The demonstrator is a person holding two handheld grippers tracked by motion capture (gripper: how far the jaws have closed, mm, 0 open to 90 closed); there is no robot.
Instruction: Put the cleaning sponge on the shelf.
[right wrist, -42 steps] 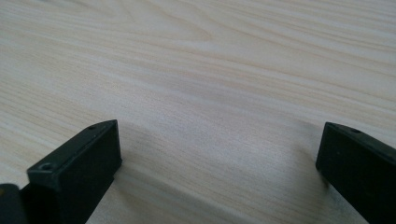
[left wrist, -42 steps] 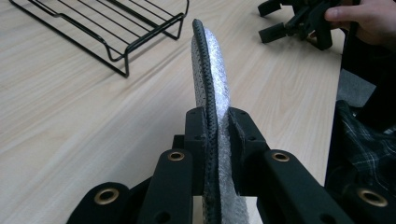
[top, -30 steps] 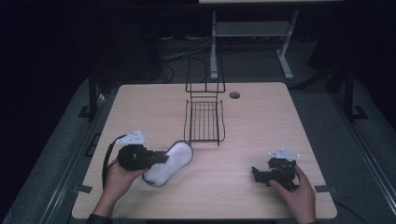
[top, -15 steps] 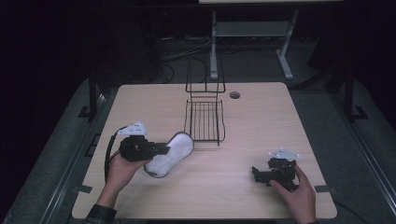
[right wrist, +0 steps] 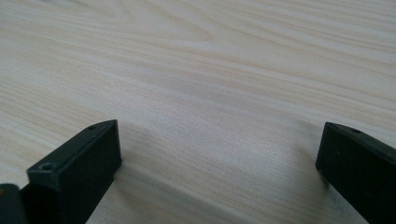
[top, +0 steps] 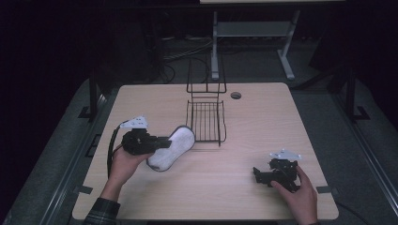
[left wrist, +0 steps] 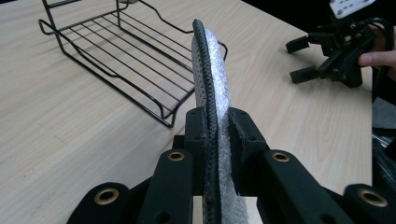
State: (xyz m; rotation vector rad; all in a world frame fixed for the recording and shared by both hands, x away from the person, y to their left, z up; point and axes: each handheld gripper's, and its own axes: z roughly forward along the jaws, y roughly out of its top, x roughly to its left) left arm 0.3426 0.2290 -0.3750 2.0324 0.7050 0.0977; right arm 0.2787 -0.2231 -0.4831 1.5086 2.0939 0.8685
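My left gripper (top: 162,142) is shut on the heel end of a white shoe insole (top: 172,146) with a black underside, lifted a little off the wooden table (top: 263,117). In the left gripper view the insole (left wrist: 212,70) stands on edge between the jaws, its toe pointing toward the black wire rack (left wrist: 116,51). The rack (top: 205,122) stands just right of the insole's tip, with its upright back at the far end. My right gripper (top: 257,174) rests on the table at the front right, open, with bare wood between its jaws (right wrist: 219,154).
A round cable hole (top: 235,95) sits in the table behind the rack. A metal stand (top: 253,33) and cables lie on the dark floor beyond the far edge. The right gripper (left wrist: 299,58) appears far off in the left gripper view.
My left gripper has carried the insole away from the person and closer to the rack's front corner. The right gripper has stayed where it was.
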